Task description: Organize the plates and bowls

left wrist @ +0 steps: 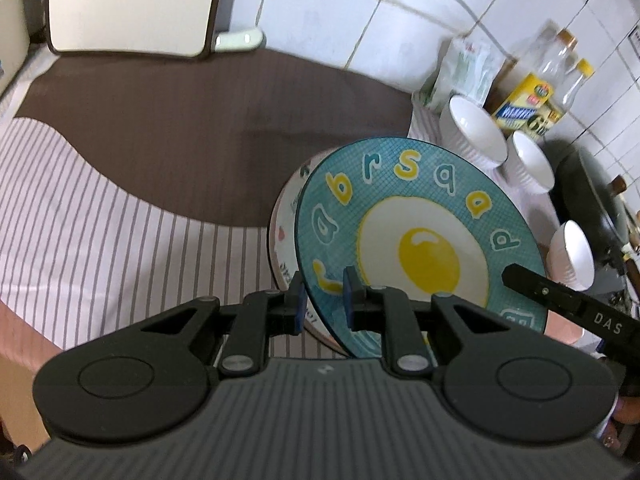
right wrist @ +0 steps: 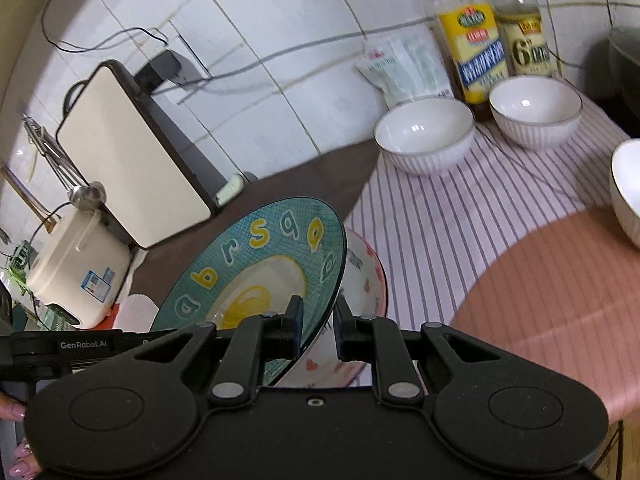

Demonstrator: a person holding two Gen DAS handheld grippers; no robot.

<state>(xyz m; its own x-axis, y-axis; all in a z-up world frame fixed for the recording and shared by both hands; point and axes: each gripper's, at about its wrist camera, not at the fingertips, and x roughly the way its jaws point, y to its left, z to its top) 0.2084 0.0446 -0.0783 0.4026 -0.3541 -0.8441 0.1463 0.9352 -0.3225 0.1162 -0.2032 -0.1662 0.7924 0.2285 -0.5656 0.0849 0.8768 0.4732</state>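
Two stacked plates, tilted above the striped cloth (left wrist: 100, 216): a teal egg plate (left wrist: 420, 224) on top, a white heart-patterned plate (left wrist: 285, 236) under it. Left gripper (left wrist: 325, 300) clamped narrow on the near-left rims of both plates. Right gripper (right wrist: 318, 322) likewise clamped narrow on the opposite rims, teal plate and white one between its pads. Farther right on the cloth, near the tiled wall (right wrist: 260, 32): three white ribbed bowls (right wrist: 425, 136), bottles (right wrist: 468, 36) just behind them. Far left, a cream appliance (left wrist: 128, 4).
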